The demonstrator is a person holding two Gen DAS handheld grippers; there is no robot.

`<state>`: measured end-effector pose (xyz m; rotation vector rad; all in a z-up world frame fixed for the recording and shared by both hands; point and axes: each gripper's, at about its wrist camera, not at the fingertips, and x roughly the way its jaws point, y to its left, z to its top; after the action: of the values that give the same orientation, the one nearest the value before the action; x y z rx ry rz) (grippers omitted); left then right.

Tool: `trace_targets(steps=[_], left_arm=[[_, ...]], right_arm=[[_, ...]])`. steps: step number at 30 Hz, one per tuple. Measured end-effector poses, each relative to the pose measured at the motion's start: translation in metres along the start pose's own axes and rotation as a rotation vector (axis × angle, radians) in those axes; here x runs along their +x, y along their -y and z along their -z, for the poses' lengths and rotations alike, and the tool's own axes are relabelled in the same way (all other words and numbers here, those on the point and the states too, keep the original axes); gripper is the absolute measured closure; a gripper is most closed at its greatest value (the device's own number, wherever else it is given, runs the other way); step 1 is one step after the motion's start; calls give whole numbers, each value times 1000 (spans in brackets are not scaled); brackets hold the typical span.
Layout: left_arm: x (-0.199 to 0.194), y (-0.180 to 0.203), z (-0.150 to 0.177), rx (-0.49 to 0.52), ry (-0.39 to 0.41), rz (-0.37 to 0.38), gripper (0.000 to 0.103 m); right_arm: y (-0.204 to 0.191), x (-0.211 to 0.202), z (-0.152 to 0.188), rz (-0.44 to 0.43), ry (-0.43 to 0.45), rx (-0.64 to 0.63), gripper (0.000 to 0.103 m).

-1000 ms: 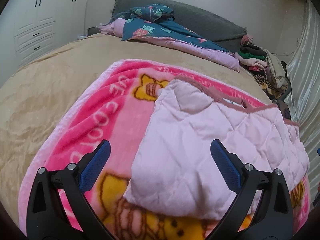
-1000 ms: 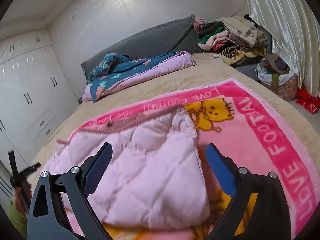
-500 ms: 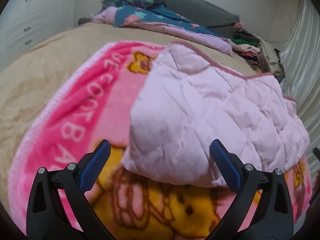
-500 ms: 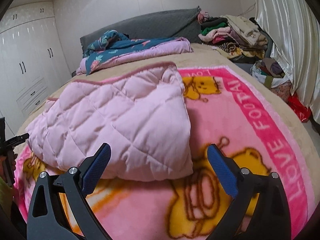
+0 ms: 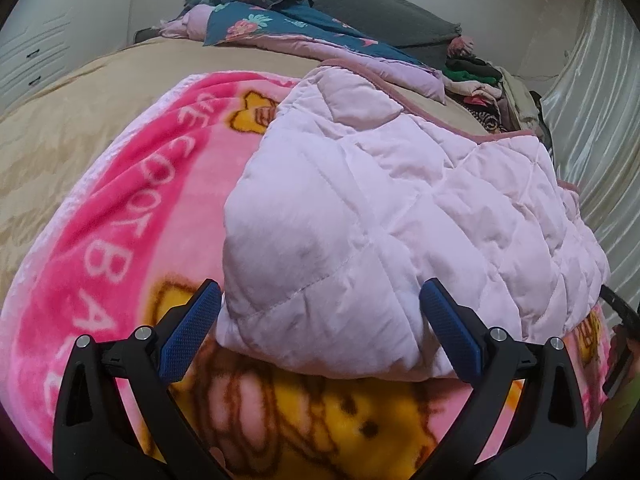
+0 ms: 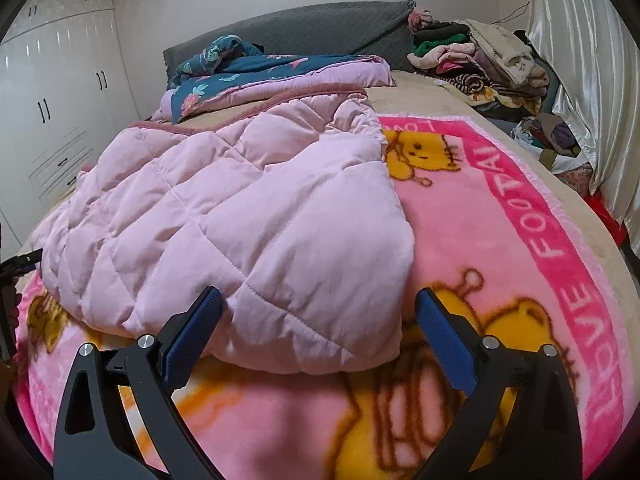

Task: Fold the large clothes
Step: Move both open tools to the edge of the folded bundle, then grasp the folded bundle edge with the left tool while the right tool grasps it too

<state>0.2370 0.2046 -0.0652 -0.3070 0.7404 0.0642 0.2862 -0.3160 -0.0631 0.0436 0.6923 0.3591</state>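
Left gripper (image 5: 320, 314): jaws wide apart, nothing between the pads; low over the blanket, aimed at the near left corner of the garment. Inner pad of its left finger sits just beside that corner.
Right gripper (image 6: 316, 314): jaws likewise spread, holding nothing; near right corner of the garment lies between the two fingers, not pinched.
Garment: pink quilted jacket (image 5: 400, 216), already doubled over into a thick slab. Lies on the pink cartoon blanket (image 5: 132, 208), roughly centred across it.
Long axis: runs side to side across the bed, from one gripper's corner to the other's. Short axis runs away toward the headboard.
Facing: darker ribbed trim (image 6: 256, 110) runs along the far edge, toward the headboard (image 6: 320, 28); the smooth folded edge faces the grippers.
Step in hand: judged as the approach to a further fold, both tools lined up on the near corners, no grasp made yet.
Next move calls for: each gripper to go lower and close on its corner through all layers, then lift together. Padding is puffy, so a shallow bite would likely catch the top layer only.
Surroundings: tan bedspread (image 5: 80, 120) under the blanket; floral quilt (image 6: 256, 68) near the headboard; heap of clothes (image 6: 476, 60) at the far right; wardrobe doors (image 6: 60, 92) on the left wall.
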Motion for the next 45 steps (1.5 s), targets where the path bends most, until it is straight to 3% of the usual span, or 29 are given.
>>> trace_targets(steps=[1,3,6,7,9,14,19,26,45], left_arm=[[1,2,-1,14,1,-12,15],[2,9,-2,53,2,-35,29],[0,26,-3,132,30,-82,58],[-2,31,-3,155,44,-95,68],[-9,42,-6,207,87,-118,75],[-24,49,-30,185,172,-99,77],[-15,57,-63,185,192,-120,78],[12,61,-88,171,176,-147,78],[71,57,-105,148,60,-238,76]], right_arm=[[-1,1,0,-1,6,-6,8],[-4,4,-1,3,14,-29,37],[-11,5,-2,20,29,-56,65],[-14,5,-2,33,36,-69,68],[-20,0,-5,53,63,-89,77],[-24,-14,-30,75,153,-74,81],[-25,-5,-69,101,194,-59,81],[-14,33,-91,134,169,-4,82],[-7,105,-95,180,49,52,82]])
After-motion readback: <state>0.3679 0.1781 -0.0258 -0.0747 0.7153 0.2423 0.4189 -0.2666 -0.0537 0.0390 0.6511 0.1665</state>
